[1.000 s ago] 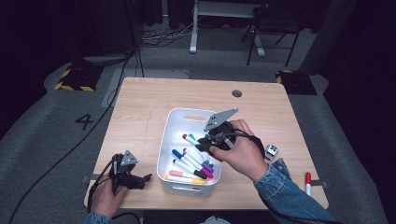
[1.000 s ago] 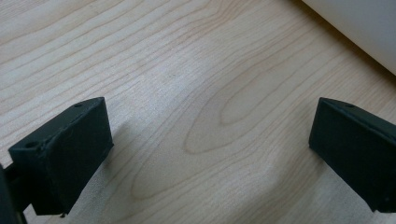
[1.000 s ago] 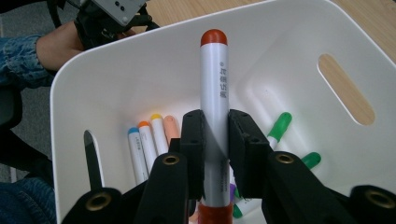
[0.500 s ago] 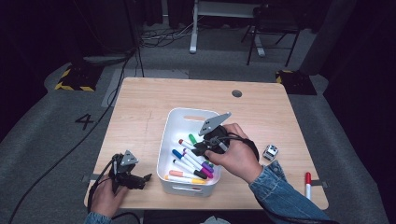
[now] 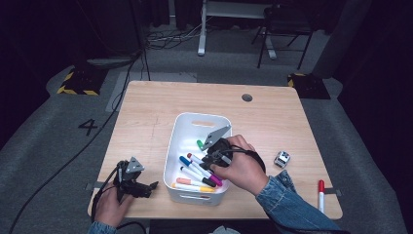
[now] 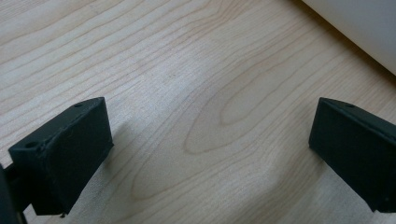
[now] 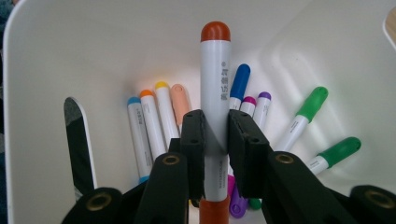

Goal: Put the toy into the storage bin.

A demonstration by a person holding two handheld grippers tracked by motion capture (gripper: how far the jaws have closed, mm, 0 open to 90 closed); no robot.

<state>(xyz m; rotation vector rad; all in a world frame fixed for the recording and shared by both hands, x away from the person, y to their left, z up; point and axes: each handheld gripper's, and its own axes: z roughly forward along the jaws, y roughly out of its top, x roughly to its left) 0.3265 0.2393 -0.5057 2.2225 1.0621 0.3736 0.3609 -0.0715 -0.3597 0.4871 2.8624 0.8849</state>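
1. High view: the right claw (image 5: 210,157) hangs over the white bin (image 5: 182,127), where many markers already lie. One red marker (image 5: 321,195) remains on the bench (image 5: 146,112), well right of the bin, beside a small box (image 5: 281,158).
2. Left gripper view: the left claw (image 6: 205,140) is spread wide, empty, just beside the bin.
3. Right gripper view: the right claw is clamped on an orange-capped marker (image 7: 215,84) inside the bin, not yet dropped.
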